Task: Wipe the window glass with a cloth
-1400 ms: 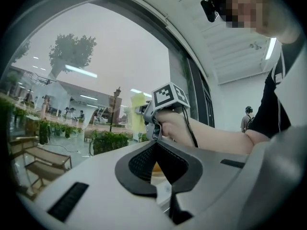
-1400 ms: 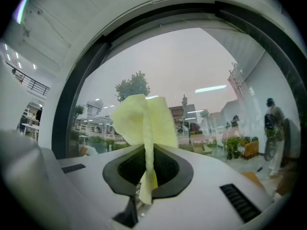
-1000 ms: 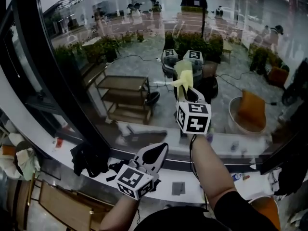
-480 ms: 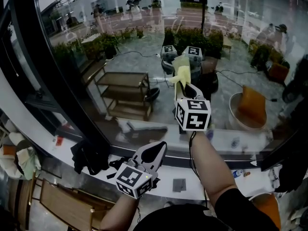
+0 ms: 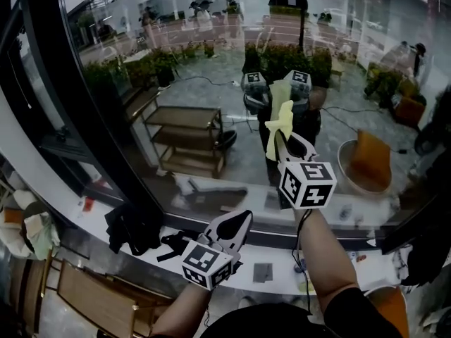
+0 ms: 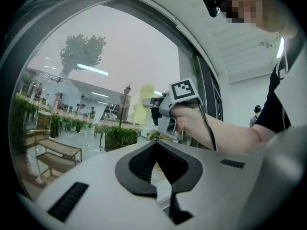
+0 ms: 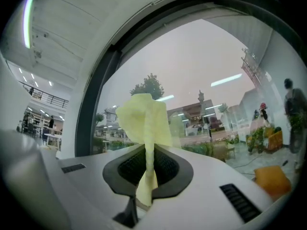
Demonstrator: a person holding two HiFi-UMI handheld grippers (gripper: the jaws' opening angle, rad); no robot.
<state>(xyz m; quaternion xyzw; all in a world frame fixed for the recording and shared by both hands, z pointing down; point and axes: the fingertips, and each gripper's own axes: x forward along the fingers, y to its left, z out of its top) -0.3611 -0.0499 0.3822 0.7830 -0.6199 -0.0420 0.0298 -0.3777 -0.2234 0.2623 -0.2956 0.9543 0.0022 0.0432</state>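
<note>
While right gripper (image 5: 285, 138) pinches cloth (image 7: 144, 119) (yellow), left gripper (image 6: 155, 150) closed

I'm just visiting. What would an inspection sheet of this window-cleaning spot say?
Surface: window glass, full of reflections; white sill below.
Job's things: yellow cloth, raised toward the glass.
Clutter: black bundle and small grey square on the sill.
Grippers: right gripper jaws shut on the cloth; left gripper low, jaws together, empty.
Cables: black cable along the right forearm.
Surroundings: black window frame; shelf cart seen in the glass.
</note>
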